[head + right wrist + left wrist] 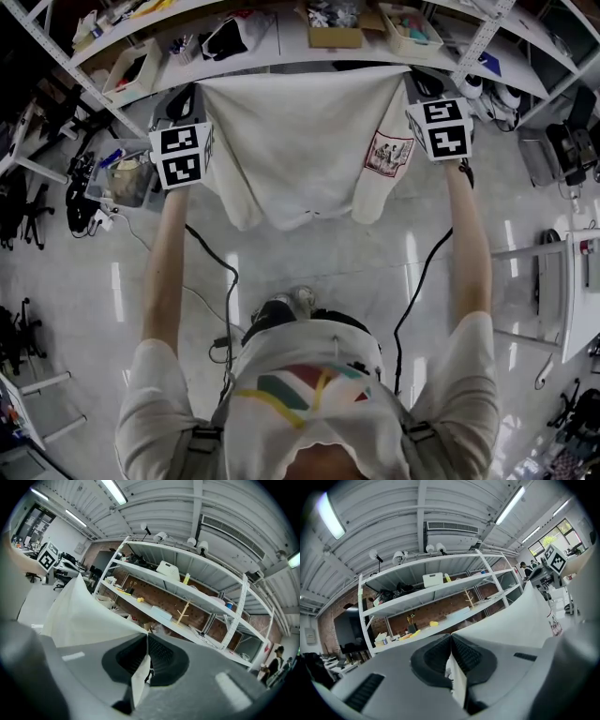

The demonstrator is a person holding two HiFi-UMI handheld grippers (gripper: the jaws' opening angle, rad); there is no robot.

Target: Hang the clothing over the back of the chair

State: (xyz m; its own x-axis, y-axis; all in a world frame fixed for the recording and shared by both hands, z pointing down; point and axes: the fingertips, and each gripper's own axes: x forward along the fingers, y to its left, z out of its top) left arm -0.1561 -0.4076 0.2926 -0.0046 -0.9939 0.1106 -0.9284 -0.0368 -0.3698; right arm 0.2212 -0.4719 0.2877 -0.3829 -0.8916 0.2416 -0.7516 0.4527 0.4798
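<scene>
Ribbed pads [467,656], limp cream cloth [300,150]

White shelves [436,597] dead ahead, brick wall [440,612] behind them, tube lights [329,515] and a vent [452,526] above, windows [555,531] past one end, glossy pale floor [319,267] below.

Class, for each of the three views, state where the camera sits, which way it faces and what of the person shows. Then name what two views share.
Head view: on the person's head, facing steeply down; shows chest, both forearms, left gripper and right gripper stretching a white garment.
Left gripper view: on the left gripper, facing along jaws shut on fabric toward shelves; the right gripper shows far right.
Right gripper view: mirrored, on the right gripper; left gripper shows far left.
Shared: both gripper views show garment and shelves.
</scene>
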